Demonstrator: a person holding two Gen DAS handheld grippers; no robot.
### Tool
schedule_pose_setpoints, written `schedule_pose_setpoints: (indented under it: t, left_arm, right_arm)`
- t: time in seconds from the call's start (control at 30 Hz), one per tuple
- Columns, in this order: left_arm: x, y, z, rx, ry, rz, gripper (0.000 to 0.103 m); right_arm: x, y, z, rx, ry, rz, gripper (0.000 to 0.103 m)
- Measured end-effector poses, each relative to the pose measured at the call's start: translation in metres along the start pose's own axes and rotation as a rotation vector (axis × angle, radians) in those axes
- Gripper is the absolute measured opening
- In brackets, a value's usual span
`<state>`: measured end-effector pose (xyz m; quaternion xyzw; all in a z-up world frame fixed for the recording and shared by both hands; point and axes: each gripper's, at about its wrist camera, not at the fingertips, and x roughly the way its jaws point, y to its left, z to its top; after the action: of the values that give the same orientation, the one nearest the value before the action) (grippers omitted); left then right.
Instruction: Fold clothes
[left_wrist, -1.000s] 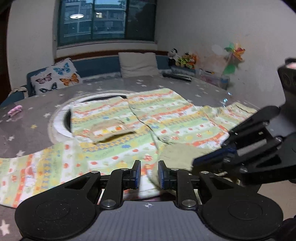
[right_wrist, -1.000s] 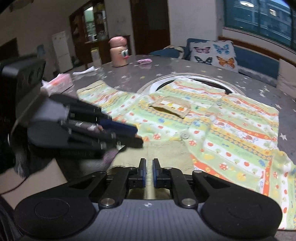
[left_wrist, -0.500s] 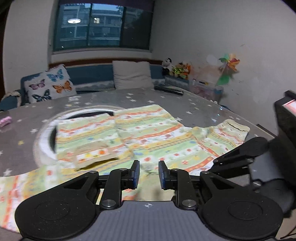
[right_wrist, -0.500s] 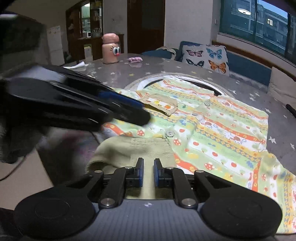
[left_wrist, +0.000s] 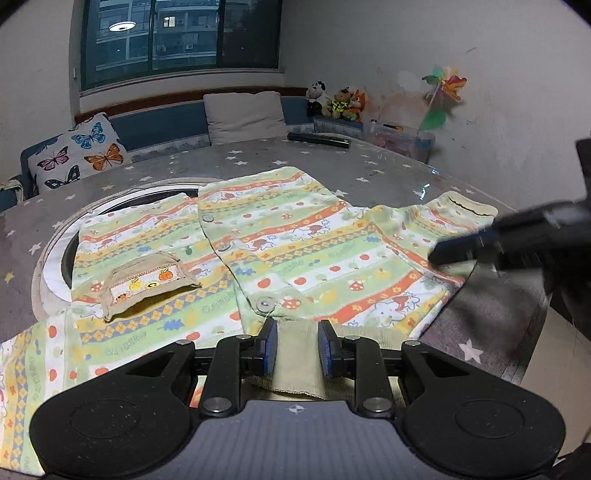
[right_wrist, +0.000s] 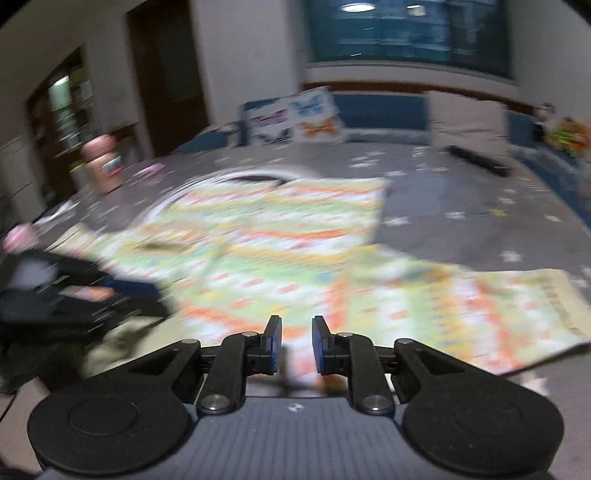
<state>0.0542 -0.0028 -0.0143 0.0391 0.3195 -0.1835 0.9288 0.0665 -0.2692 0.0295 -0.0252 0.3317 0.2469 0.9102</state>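
Patterned shirt (left_wrist: 306, 254) spread flat on the starry bench (left_wrist: 388, 173)!
Right tongs (right_wrist: 294, 349) have swung away over the sleeve, blurred, now parted and empty; left tongs (left_wrist: 294, 347) stay parted, straddling the olive collar (left_wrist: 295, 365), gripping nothing.

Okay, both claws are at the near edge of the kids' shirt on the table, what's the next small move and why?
Probably slide the right claw toward the sleeve and pinch it for a fold inward. The shirt lies flat and buttoned, that sleeve is spread out sideways, and the left claw is open over the collar, gripping nothing.
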Motion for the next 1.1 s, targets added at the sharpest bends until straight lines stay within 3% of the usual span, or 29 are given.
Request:
schedule_pose_setpoints:
  t: [0.1, 0.37, 0.8, 1.1]
  left_arm:
    - [0.000, 0.000, 0.000, 0.000, 0.002, 0.003, 0.029]
    - [0.001, -0.003, 0.001, 0.012, 0.012, 0.012, 0.030]
    - [0.002, -0.005, 0.003, 0.019, 0.024, 0.008, 0.034]
    - [-0.003, -0.011, 0.010, 0.028, 0.015, 0.018, 0.048]
  right_arm:
    - [0.013, -0.028, 0.011, 0.062, -0.012, -0.069, 0.017]
    - [0.051, -0.052, 0.025, 0.042, -0.019, -0.157, 0.017]
    - [0.019, -0.153, 0.008, 0.213, -0.054, -0.419, 0.017]
    - [-0.009, -0.177, -0.007, 0.311, -0.085, -0.494, 0.038]
